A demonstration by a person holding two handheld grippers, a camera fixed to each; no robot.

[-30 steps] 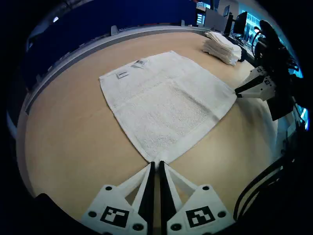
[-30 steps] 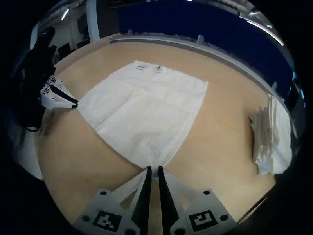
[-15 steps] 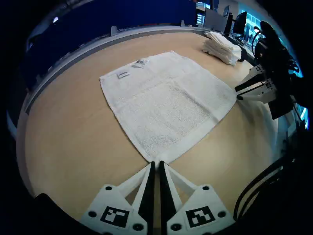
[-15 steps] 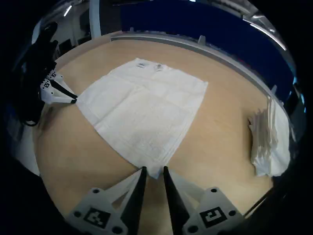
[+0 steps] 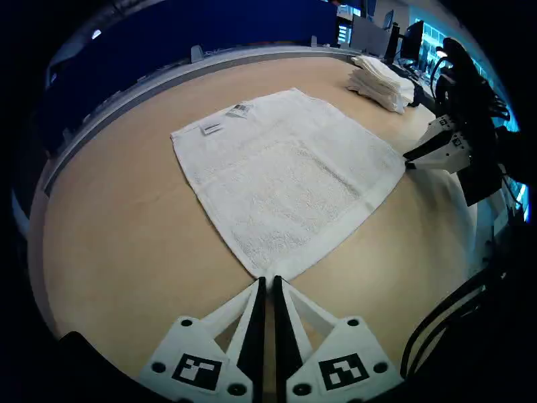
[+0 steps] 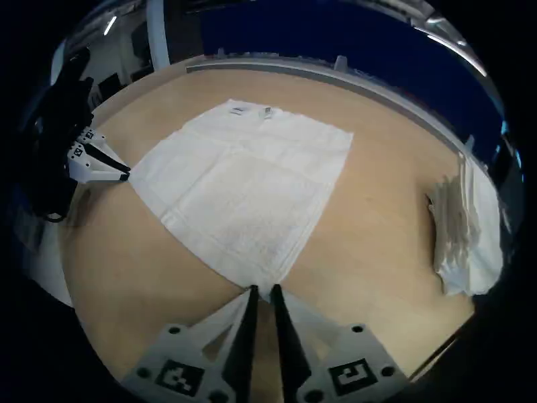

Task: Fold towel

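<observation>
Towel (image 5: 288,181) lies flat and unfolded mid-counter (image 5: 121,228), label tags at the far edge. Left gripper (image 5: 268,279) is closed to a slit, pinching one near corner. Right gripper (image 6: 262,289) is likewise clamped on the other near corner; in the left gripper view it sits at the towel's right corner, tips together. Stack (image 5: 381,80) of folded towels sits well apart at the counter's far right.

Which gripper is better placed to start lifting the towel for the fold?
The left gripper, narrowly: it looks shut on the towel at its near corner. The right gripper sits at the neighbouring corner, but its grip looks less certain.
</observation>
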